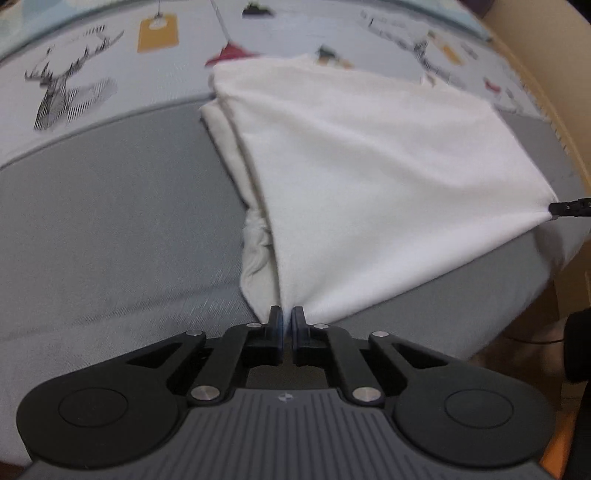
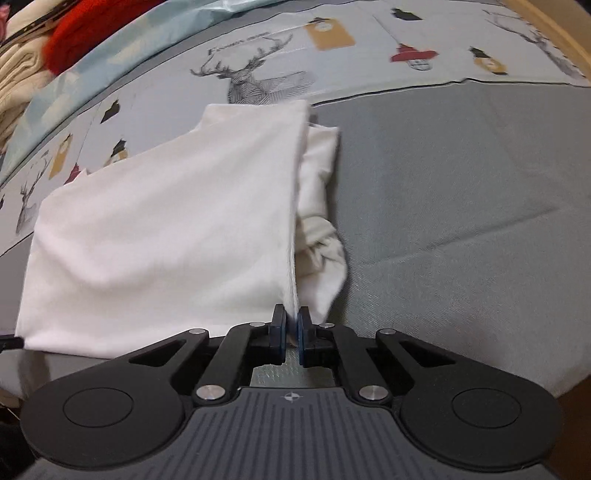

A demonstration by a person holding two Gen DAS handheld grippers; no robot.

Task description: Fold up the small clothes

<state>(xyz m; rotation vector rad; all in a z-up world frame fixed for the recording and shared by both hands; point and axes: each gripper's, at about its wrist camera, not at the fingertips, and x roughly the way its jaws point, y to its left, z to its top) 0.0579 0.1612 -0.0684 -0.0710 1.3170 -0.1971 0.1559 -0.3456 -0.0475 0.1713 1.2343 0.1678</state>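
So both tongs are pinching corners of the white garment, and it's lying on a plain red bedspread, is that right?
Not quite. Both the left tongs and the right tongs are shut on corners of the white garment, but the bedspread under it is grey, with a pale deer-print band beyond. The red item in the right wrist view lies off at the far left edge, apart from the garment.

grey sheet, deer-print cover — red knit

Both wrist views look forward, low and close, sharing the white cloth.
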